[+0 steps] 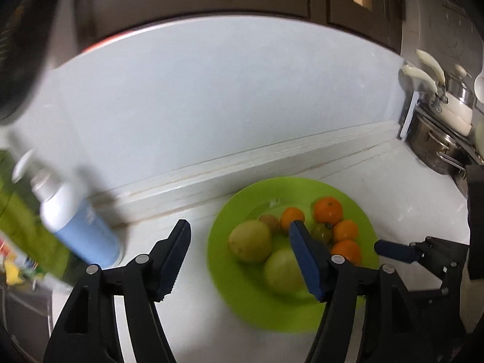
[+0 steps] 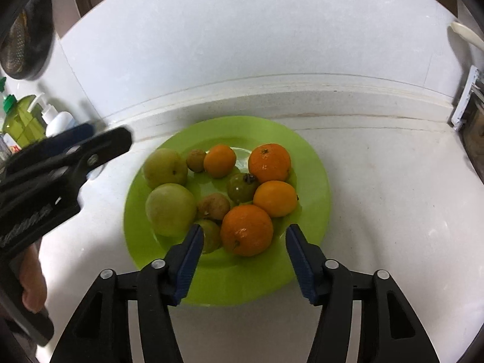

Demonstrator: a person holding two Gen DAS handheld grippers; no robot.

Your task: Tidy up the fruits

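A lime green plate [image 2: 311,163] on the white counter holds several fruits: oranges, pale green guavas, small brown fruits and a dark green fruit [image 2: 242,188]. My right gripper [image 2: 243,230] is open just above the plate's near side, its fingers on either side of the nearest orange [image 2: 246,230], not touching it. My left gripper [image 1: 239,227] is open and empty, at the plate's left edge [image 1: 217,251], above a guava [image 1: 250,241]. The left gripper also shows at the left of the right wrist view [image 2: 90,139].
A blue and white pump bottle [image 1: 75,220] and green containers [image 2: 21,121] stand at the left by the wall. Steel pots with cream handles [image 1: 438,115] sit at the right. A low white ledge [image 2: 272,90] runs behind the plate.
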